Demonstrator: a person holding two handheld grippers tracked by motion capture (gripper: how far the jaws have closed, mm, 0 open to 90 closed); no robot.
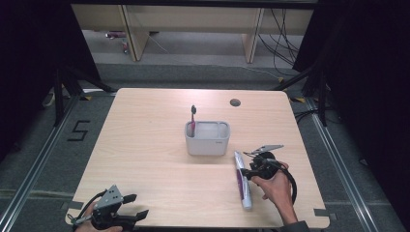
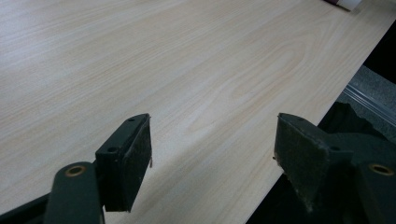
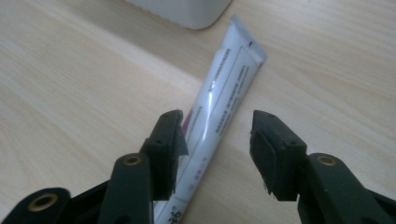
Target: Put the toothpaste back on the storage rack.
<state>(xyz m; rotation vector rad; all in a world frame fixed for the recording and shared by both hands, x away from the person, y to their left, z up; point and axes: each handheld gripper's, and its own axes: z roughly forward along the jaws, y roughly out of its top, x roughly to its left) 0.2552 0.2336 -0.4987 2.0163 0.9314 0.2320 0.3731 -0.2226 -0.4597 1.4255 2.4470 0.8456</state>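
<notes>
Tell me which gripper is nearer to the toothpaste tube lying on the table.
Right. The right gripper is directly over the toothpaste tube, its open jaws straddling it without pressing. The left gripper sits far off at the table's near left corner, jaws open over bare wood.

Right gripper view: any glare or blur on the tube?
Right gripper view: a bright glare streak runs down the toothpaste tube, its print soft and unreadable, near fingers blurred. High view: even light, tube small but clear. Left gripper view: table sharp, faint shadow under fingers.
</notes>
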